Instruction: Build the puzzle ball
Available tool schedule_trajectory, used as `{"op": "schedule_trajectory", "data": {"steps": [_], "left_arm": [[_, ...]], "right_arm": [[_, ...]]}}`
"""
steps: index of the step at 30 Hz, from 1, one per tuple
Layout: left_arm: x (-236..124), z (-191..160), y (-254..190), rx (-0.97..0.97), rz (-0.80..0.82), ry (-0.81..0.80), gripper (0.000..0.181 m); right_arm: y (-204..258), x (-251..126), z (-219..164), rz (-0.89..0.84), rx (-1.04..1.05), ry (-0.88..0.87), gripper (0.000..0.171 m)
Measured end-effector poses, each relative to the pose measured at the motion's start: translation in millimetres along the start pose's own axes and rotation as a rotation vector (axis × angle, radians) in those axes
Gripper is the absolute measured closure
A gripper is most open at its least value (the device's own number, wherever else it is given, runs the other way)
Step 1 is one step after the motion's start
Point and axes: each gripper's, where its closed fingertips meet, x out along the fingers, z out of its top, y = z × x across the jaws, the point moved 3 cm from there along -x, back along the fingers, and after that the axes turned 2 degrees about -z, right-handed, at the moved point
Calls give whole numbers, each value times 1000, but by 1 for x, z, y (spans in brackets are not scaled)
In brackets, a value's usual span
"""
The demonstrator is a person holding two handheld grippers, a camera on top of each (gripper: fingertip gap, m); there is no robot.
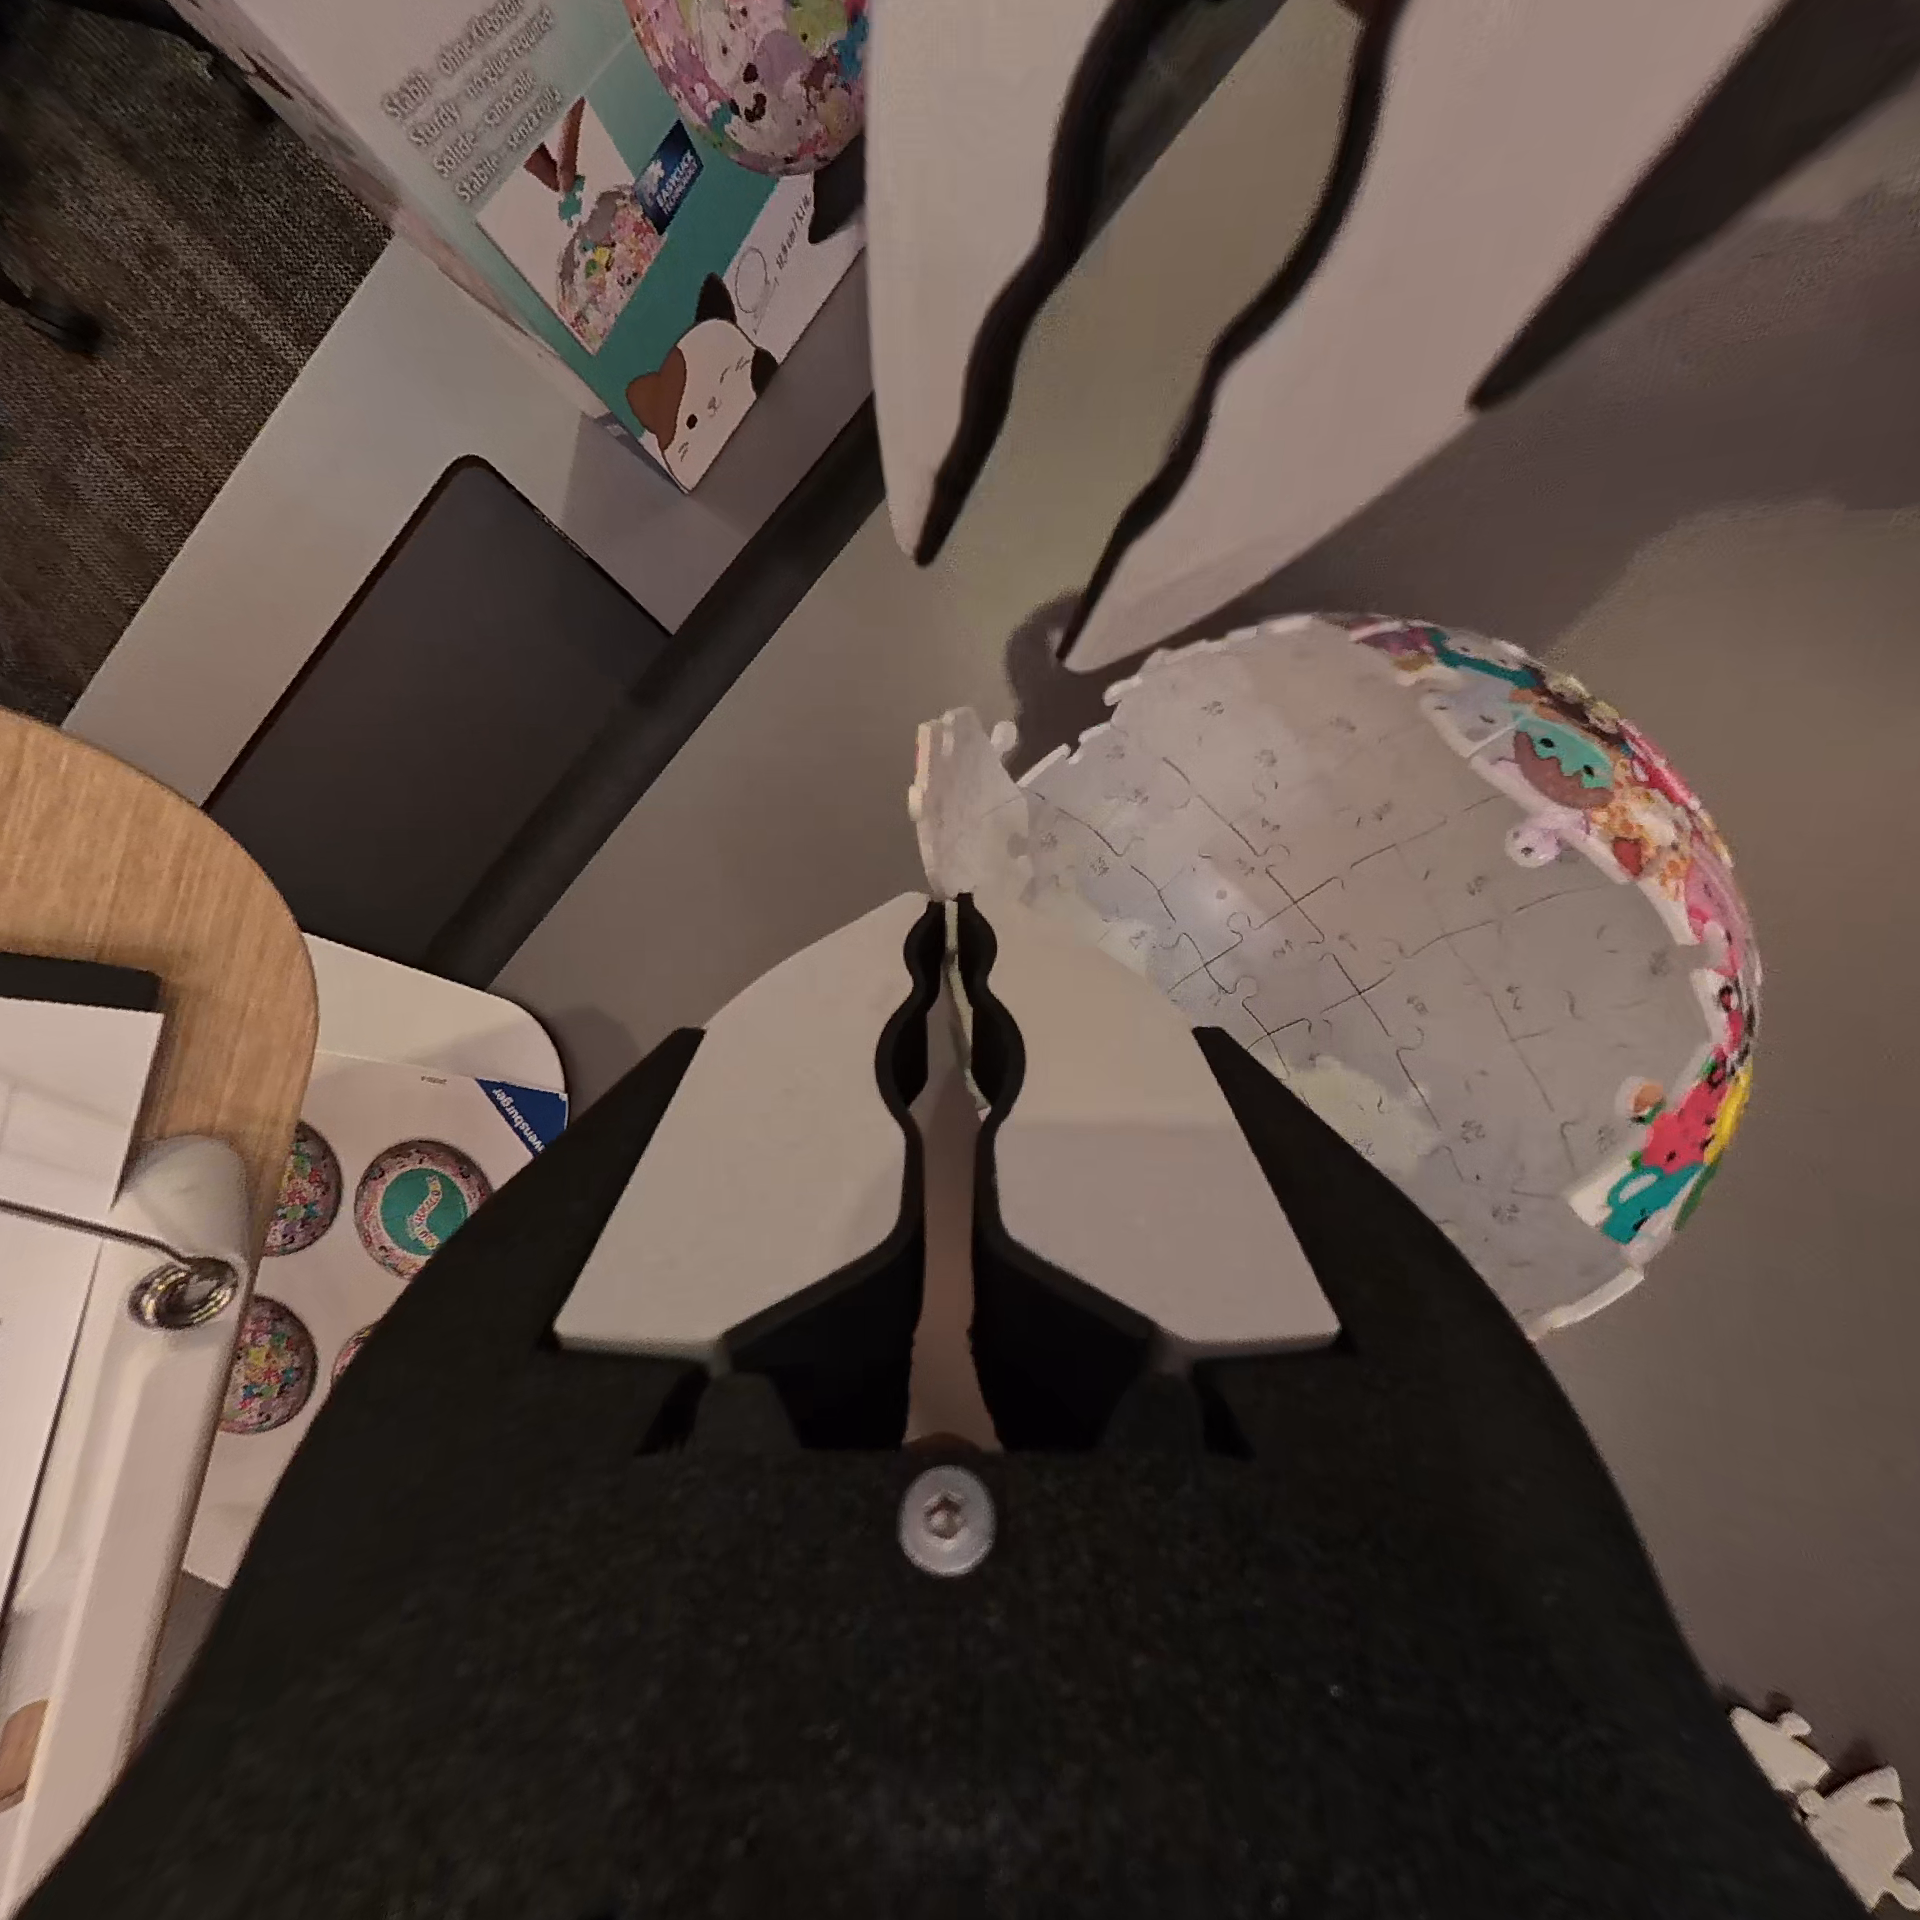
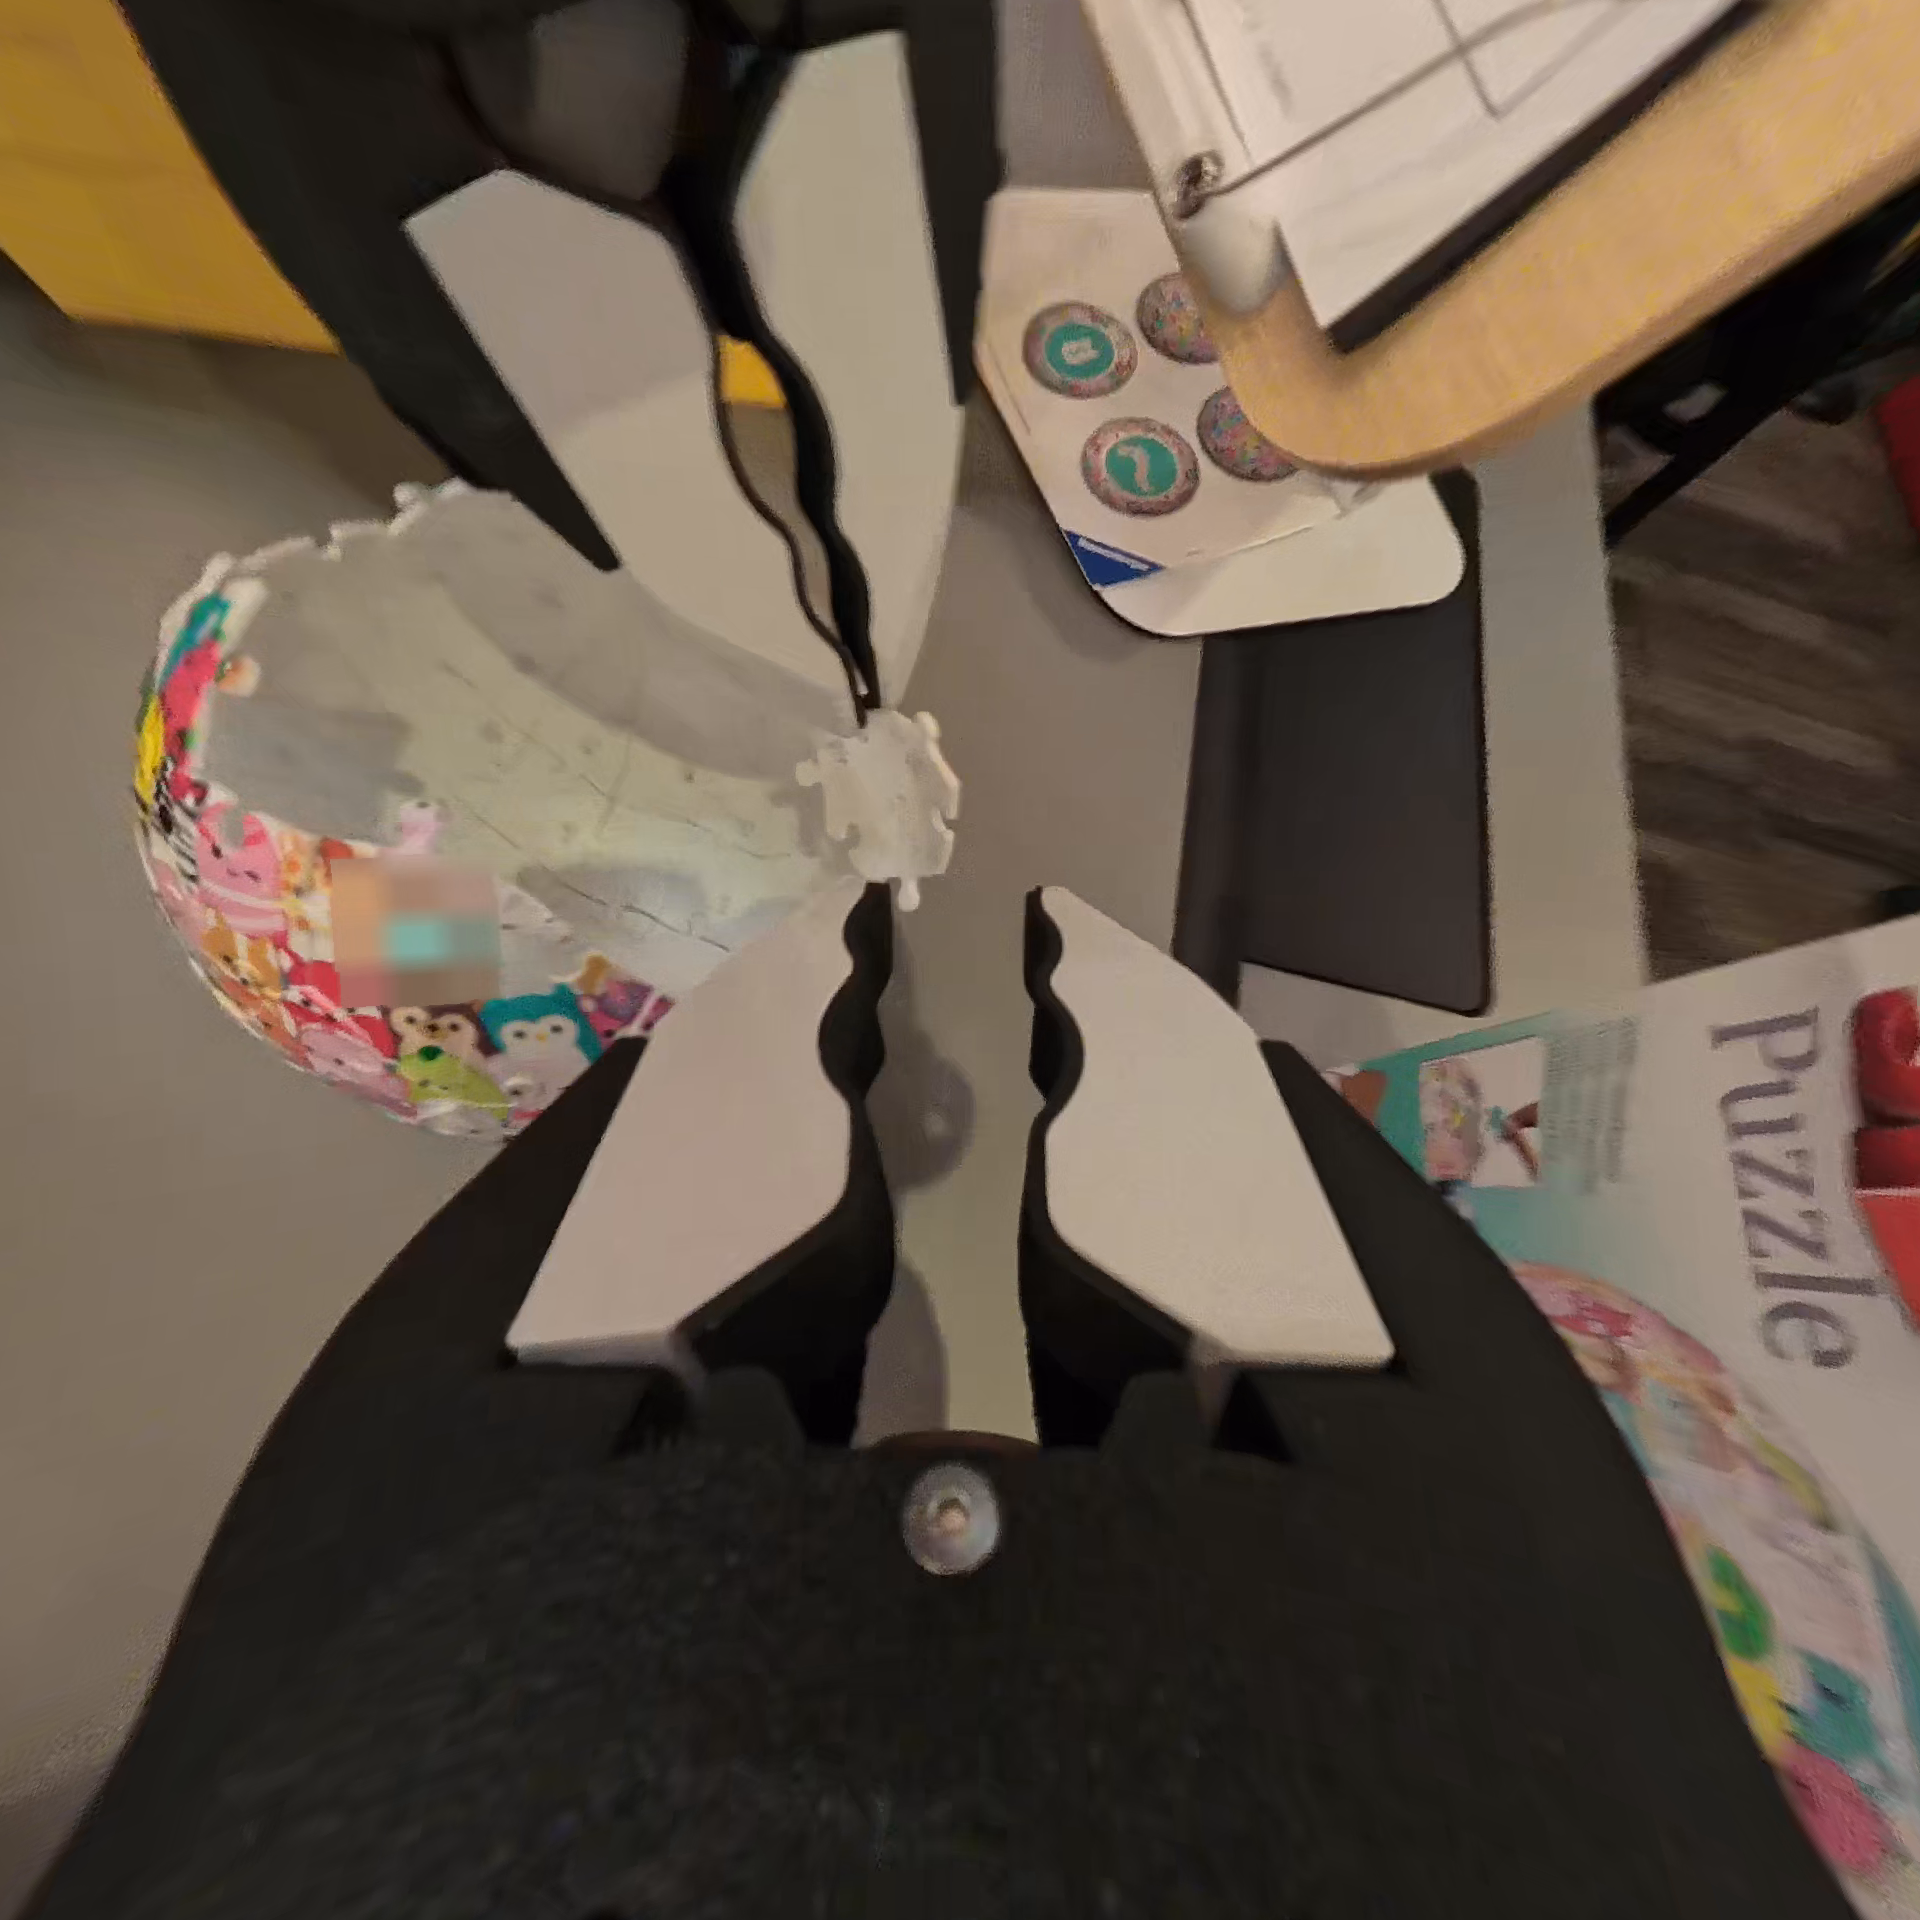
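Gripping one white puzzle piece [image 1: 961,805] by its lower edge, my left gripper [image 1: 951,914] has its fingers closed on it. The piece stands beside the jagged open rim of the half-built puzzle ball [image 1: 1382,935], which lies on its side on the grey table [image 1: 1714,675], white inner face toward me. I cannot tell whether the piece touches that rim.

My right gripper [image 2: 961,904] is parted, nothing between its fingers. Its tips sit just beside the same piece, opposite the left tips. The grey tabletop shows bare in the gap between the fingers and beyond the ball.

Count:
- one partial ball
- one held piece
- a few loose white pieces [image 1: 1808,1782] at the near right, number unclear
- one puzzle box [image 2: 1662,1195]
- one instruction sheet [image 2: 1247,499], partly under a wooden board [image 2: 1558,343]
- one dark flat panel [image 2: 1351,790] beside the sheet
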Motion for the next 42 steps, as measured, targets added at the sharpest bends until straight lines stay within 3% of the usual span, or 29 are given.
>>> {"op": "schedule_trajectory", "data": {"steps": [4,9,15,17,19,25,30,33,37,42], "left_arm": [[-1,0,0,3,1,-3,179],[-1,0,1,8,6,2,179],[-2,1,3,-18,-16,-24,177],[-5,2,4,-40,-35,-41,157],[-14,2,4,-59,-61,-68,150],[-40,0,20,-178,-178,-194,154],[-9,-11,37,-307,-345,-160,168],[13,-17,43,-246,-290,-89,181],[35,-19,44,-152,-249,-24,181],[52,-21,38,-113,-314,55,181]], "right_arm": [[-3,19,-6,216,190,-82,149],[4,40,-5,296,136,-77,161],[6,37,-3,278,111,-82,169],[8,35,-3,274,98,-58,169],[9,33,-2,246,78,-30,169],[11,27,8,102,-58,50,169],[11,28,4,31,-112,79,169],[10,29,2,18,-108,75,169],[10,31,4,12,-102,60,169],[10,35,2,4,-121,35,169]]}}
